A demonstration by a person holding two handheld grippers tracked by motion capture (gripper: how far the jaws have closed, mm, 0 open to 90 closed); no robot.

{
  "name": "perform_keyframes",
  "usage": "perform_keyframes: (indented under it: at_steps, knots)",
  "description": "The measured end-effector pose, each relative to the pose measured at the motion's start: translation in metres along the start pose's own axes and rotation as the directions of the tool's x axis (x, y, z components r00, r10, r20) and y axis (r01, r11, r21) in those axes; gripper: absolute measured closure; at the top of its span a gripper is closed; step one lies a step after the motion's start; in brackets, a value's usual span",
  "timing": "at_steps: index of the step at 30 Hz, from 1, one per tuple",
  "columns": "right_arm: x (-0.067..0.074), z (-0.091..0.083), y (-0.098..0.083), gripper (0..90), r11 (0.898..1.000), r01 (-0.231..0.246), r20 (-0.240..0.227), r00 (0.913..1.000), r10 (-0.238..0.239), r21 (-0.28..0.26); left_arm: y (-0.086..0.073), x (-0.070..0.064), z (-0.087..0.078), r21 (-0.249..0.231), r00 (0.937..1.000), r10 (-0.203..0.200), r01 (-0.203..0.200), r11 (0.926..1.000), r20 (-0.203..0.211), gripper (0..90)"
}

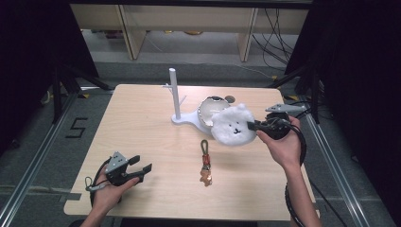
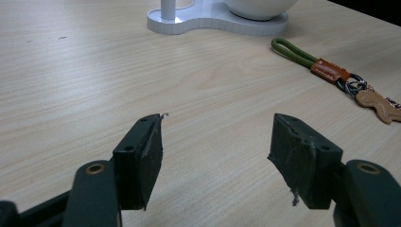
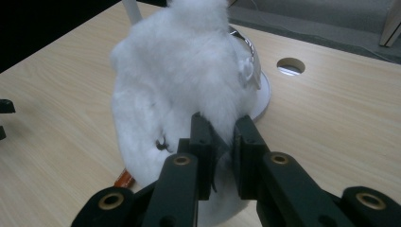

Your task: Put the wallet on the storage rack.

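The fluffy white bear-face pouch [image 1: 231,125] is held up off the desk [image 1: 142,137] by the right tool [image 1: 253,126], whose jaws are clamped together on its furry edge — just in front of the bowl of the white stand [image 1: 189,118]. The left tool [image 1: 142,170] is rested low at the near left of the desk, jaws wide apart with nothing between them. A keychain with a green loop [image 1: 205,163] is seen lying flat below the pouch — apart from both tools.

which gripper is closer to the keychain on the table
Left. The left gripper rests open on the table just left of the keychain; the right gripper is farther back, lifted, clamped on the white plush.
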State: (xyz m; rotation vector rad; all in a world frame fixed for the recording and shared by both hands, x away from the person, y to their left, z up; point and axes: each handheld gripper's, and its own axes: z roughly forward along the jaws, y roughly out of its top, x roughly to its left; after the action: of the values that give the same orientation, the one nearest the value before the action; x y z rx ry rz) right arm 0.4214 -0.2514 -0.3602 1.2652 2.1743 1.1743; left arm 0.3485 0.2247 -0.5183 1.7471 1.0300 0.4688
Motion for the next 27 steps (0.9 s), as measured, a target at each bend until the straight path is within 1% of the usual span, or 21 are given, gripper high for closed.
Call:
perform_keyframes:
  at_steps: [3,4,7,8,9,10,11,12,13,14,15,16,17,18,19,20,21,22,24,25,27]
  knots:
    - [0.0,0.002,0.001,81.7,1.0,-0.01,-0.004,0.9999,0.01,0.0,0.0,0.0,0.0,-0.001,1.0,0.0,0.0,1.0,0.0,34.7]
    - [0.001,0.004,0.003,81.7,1.0,-0.023,-0.013,0.9997,0.022,-0.01,0.0,0.0,0.0,-0.001,1.0,-0.001,0.001,1.0,0.0,34.7]
    - [0.0,0.006,0.005,81.7,1.0,-0.019,-0.008,0.9998,0.019,-0.017,0.0,0.0,0.0,-0.001,1.0,-0.001,0.001,1.0,-0.001,34.7]
    - [0.001,0.007,0.006,81.7,0.999,-0.037,-0.002,0.9993,0.037,-0.018,0.0,0.0,0.0,0.0,1.0,-0.001,0.001,1.0,-0.001,34.7]
    - [0.001,0.007,0.006,81.7,0.999,-0.037,-0.002,0.9993,0.037,-0.018,0.0,0.0,0.0,0.0,1.0,-0.001,0.001,1.0,-0.001,34.7]
    - [-0.002,0.008,0.008,81.7,0.999,-0.017,-0.004,0.9998,0.017,-0.028,-0.001,0.0,0.0,0.0,1.0,-0.002,0.002,1.0,-0.001,34.7]
    - [-0.001,0.009,0.009,81.7,0.999,-0.026,0.002,0.9997,0.026,-0.031,-0.001,0.0,0.0,0.0,1.0,-0.002,0.002,1.0,-0.001,34.7]
    - [-0.001,0.01,0.009,81.7,0.999,-0.032,-0.002,0.9995,0.032,-0.03,-0.001,0.0,0.0,0.0,1.0,-0.002,0.002,1.0,-0.001,34.7]
    - [-0.002,0.011,0.01,81.6,0.999,-0.017,-0.004,0.9999,0.016,-0.037,-0.001,0.0,0.0,0.0,1.0,-0.002,0.002,1.0,-0.001,34.7]
    - [0.0,0.01,0.011,81.7,0.999,-0.044,-0.009,0.999,0.044,-0.027,-0.001,0.0,0.0,-0.001,1.0,-0.003,0.002,1.0,-0.002,34.7]
    - [0.0,0.01,0.011,81.7,0.999,-0.044,-0.009,0.999,0.044,-0.027,-0.001,0.0,0.0,-0.001,1.0,-0.003,0.002,1.0,-0.002,34.8]
    - [-0.002,0.013,0.013,81.7,0.999,-0.015,0.003,0.9999,0.016,-0.039,0.0,0.0,-0.002,0.007,0.9999,0.0,0.0,1.0,-0.012,34.7]
    - [-0.002,0.013,0.013,81.7,0.999,-0.015,0.003,0.9999,0.016,-0.039,0.0,0.0,-0.002,0.007,0.9999,0.0,0.0,1.0,-0.012,34.7]
    - [-0.002,0.014,0.014,81.6,0.999,-0.025,0.006,0.9997,0.025,-0.045,0.0,0.0,-0.002,0.006,0.9999,0.001,-0.001,1.0,-0.013,34.8]
    - [-0.001,0.014,0.015,81.6,0.999,-0.037,0.004,0.9993,0.037,-0.04,0.0,0.0,-0.002,0.006,0.9999,0.001,-0.001,1.0,-0.013,34.8]
    - [-0.002,0.015,0.016,81.6,0.999,-0.025,0.01,0.9996,0.025,-0.043,0.0,0.0,-0.002,0.006,0.9999,0.001,-0.001,1.0,-0.013,34.7]
    - [-0.002,0.015,0.016,81.6,0.999,-0.025,0.01,0.9996,0.025,-0.043,0.0,0.0,-0.002,0.006,0.9999,0.001,-0.001,1.0,-0.013,34.8]
    - [-0.002,0.016,0.016,81.6,0.998,-0.035,0.009,0.9993,0.035,-0.053,0.0,0.0,-0.002,0.006,0.9999,0.001,-0.001,1.0,-0.013,34.8]
    - [-0.003,0.017,0.02,81.5,0.998,-0.025,0.013,0.9996,0.026,-0.056,-0.001,0.001,-0.001,-0.002,1.0,-0.002,0.002,1.0,-0.004,34.7]
    - [-0.002,0.017,0.021,81.5,0.997,-0.044,0.007,0.999,0.044,-0.065,-0.001,0.001,-0.001,-0.001,1.0,-0.002,0.002,1.0,-0.003,34.8]
    - [-0.003,0.018,0.022,81.5,0.997,-0.036,0.013,0.9992,0.037,-0.067,-0.001,0.001,-0.001,0.0,1.0,-0.001,0.001,1.0,-0.003,34.8]
